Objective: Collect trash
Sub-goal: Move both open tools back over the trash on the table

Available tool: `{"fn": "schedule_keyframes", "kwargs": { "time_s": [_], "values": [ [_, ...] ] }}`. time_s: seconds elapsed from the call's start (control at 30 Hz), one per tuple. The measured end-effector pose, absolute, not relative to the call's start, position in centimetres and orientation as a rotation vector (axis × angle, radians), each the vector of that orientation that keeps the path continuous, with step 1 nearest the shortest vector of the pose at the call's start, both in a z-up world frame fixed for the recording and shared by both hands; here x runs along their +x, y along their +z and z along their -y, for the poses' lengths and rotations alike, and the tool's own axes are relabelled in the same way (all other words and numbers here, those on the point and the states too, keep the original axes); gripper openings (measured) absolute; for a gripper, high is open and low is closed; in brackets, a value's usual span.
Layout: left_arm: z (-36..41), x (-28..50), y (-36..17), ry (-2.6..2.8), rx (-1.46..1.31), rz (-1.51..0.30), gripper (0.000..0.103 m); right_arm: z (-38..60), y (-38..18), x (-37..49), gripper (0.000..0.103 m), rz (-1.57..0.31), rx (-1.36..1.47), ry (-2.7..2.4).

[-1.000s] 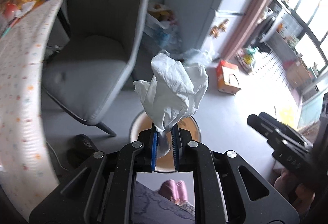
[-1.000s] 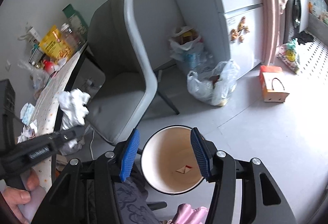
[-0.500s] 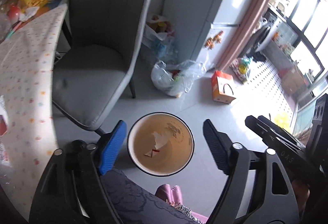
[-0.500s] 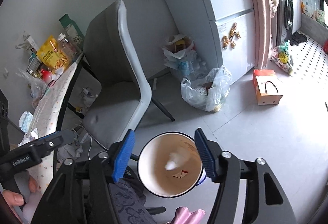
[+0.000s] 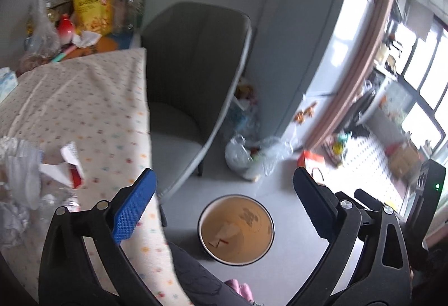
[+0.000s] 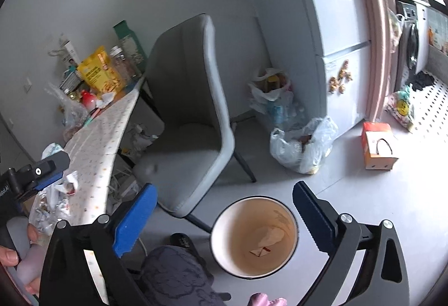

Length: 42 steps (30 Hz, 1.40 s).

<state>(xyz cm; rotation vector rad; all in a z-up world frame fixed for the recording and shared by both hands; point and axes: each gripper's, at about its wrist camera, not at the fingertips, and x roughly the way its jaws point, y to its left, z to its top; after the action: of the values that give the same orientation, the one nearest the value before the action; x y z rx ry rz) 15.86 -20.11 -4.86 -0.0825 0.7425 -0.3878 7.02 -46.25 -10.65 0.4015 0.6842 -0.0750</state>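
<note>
A: With left gripper (image 5: 221, 199) gaping and empty, next trash (image 5: 63, 168) lies left of the jaws on table (image 5: 92, 109); bin (image 5: 235, 230) below.

B: Right gripper (image 6: 224, 219) likewise wide, empty, over bin (image 6: 253, 236). Trash (image 6: 60, 188) far left, beside left gripper (image 6: 42, 170). Left nearer.

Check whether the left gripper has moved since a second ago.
Yes. The left gripper swung from over the round white bin toward the dotted tablecloth table, jaws now open and empty.
</note>
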Motion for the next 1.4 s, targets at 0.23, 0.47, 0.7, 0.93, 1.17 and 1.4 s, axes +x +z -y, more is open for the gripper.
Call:
{"fn": "schedule_keyframes", "kwargs": {
  "time_s": [0.23,0.47,0.7,0.93,1.17,1.4],
  "values": [
    [14.1,14.5,-3.3,-0.312,-0.156,-0.650,0.097,41.4,-7.9,7.6,0.095,-0.629,0.318,-0.101],
    [7.7,12.4,-2.3,-0.164,-0.212,-0.533,0.097,35.8,-6.2,8.3,0.095,-0.634,0.245,-0.051],
    [1.9,9.7,-1.8,-0.079,-0.235,-0.449,0.097,31.0,-5.2,8.8,0.095,-0.631,0.204,0.023],
    [-2.7,7.7,-2.6,-0.006,-0.288,-0.439,0.097,26.6,-4.5,8.5,0.095,-0.621,0.139,0.095],
    [-5.9,6.1,-3.4,0.025,-0.285,-0.445,0.097,23.5,-4.2,8.1,0.095,-0.627,0.127,0.162],
    [-8.0,4.8,-3.9,0.006,-0.241,-0.468,0.097,21.4,-4.0,7.7,0.095,-0.617,0.127,0.229]
  ]
}}
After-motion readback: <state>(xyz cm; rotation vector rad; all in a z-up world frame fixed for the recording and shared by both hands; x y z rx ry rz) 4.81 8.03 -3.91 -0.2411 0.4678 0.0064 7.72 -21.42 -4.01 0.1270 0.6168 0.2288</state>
